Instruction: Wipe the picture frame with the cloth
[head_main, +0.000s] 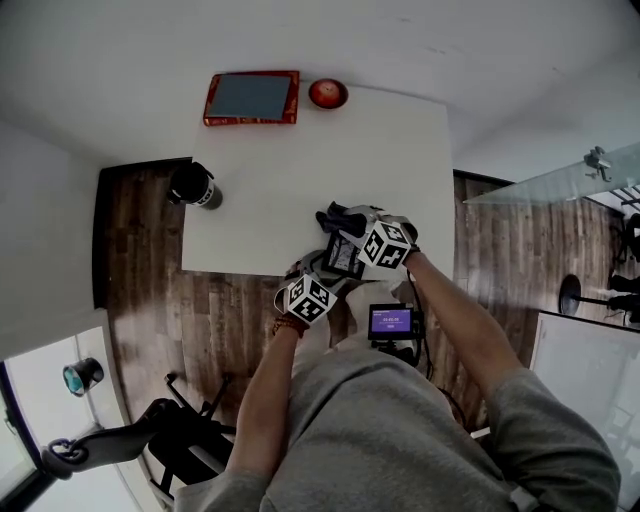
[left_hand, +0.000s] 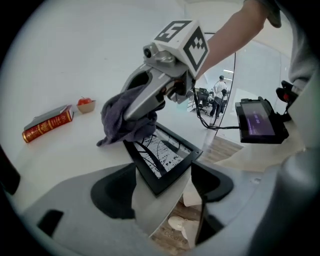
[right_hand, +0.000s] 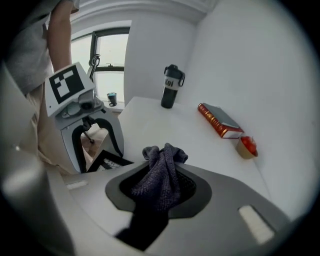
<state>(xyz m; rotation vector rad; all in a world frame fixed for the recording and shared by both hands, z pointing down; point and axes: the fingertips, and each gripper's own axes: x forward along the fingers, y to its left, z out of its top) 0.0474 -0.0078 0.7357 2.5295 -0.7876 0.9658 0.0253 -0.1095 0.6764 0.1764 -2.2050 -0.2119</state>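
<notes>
Grey cloth (right_hand: 162, 172) pinched tight in right gripper (right_hand: 159, 192), seemingly touching picture frame (left_hand: 162, 155) clamped by left gripper (left_hand: 165, 187). Mid-wipe; next needs steady sweep toward left jaws.

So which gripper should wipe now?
Right. The right gripper is shut on the cloth, at the top corner of the picture frame; the left gripper clamps its lower edge, steadying it.

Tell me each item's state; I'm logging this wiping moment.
picture frame: tilted, one corner clamped
cloth: bunched, against the frame's far end
book: closed, lying flat
bottle: upright, capped
left gripper: shut on picture frame
right gripper: shut on cloth
</notes>
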